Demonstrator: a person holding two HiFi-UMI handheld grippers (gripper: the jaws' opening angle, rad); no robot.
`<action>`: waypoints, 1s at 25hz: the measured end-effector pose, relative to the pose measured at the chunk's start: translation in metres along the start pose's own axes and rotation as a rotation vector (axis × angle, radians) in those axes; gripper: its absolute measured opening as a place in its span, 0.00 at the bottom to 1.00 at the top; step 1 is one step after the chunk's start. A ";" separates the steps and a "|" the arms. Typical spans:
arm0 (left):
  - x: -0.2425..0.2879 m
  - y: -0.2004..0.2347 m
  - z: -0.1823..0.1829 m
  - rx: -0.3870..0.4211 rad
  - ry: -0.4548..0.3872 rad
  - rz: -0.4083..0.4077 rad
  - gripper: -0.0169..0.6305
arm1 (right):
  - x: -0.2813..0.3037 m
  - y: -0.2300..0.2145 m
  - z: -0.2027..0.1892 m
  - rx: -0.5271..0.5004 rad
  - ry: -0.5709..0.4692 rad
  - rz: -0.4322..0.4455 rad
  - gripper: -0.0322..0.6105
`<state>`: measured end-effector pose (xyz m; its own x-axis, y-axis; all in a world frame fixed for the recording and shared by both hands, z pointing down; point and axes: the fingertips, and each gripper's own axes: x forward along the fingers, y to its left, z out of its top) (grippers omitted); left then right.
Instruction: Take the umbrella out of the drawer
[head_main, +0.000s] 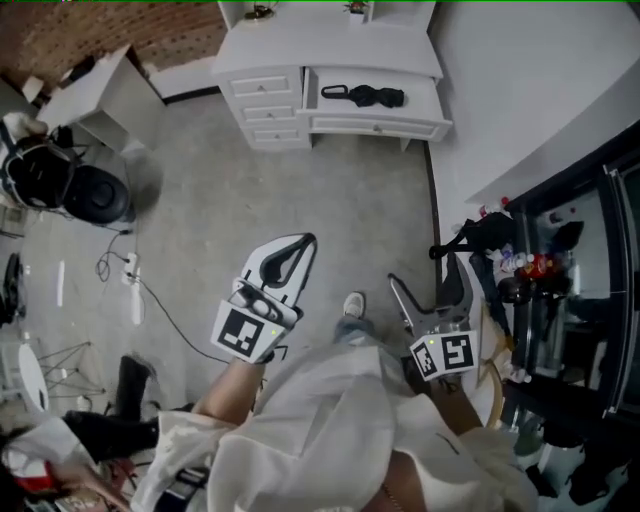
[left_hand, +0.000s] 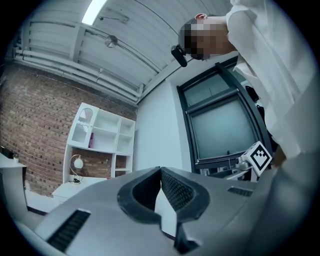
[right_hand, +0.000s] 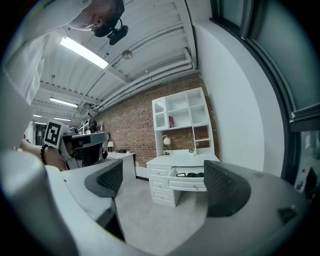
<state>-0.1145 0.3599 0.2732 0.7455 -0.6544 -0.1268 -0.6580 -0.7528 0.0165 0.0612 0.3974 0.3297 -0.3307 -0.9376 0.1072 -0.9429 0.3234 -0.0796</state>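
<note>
Black folded umbrella (head_main: 365, 96) lying in the open drawer (head_main: 378, 126) of the white desk (head_main: 330, 48), well apart from both hand-held grippers. Left hand-held gripper (head_main: 308, 240) closed tip to tip, gripping nothing. Right hand-held gripper (head_main: 430, 272) spread wide, empty, pointing across the grey floor (head_main: 330, 210) toward the desk and open drawer.

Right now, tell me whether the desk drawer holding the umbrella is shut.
No, the drawer stands pulled out from the white desk, with the black folded umbrella lying exposed inside.
</note>
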 end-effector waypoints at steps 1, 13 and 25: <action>0.014 0.002 -0.003 -0.001 0.004 0.003 0.07 | 0.008 -0.012 0.001 0.003 0.004 0.004 0.82; 0.148 0.017 -0.019 0.015 0.012 0.031 0.07 | 0.077 -0.129 0.012 0.016 0.004 0.058 0.82; 0.198 0.042 -0.014 0.029 -0.028 0.001 0.07 | 0.106 -0.162 0.020 0.006 -0.003 0.031 0.82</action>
<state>0.0073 0.1976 0.2630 0.7420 -0.6524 -0.1546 -0.6617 -0.7497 -0.0123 0.1796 0.2434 0.3338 -0.3596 -0.9275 0.1021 -0.9320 0.3516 -0.0885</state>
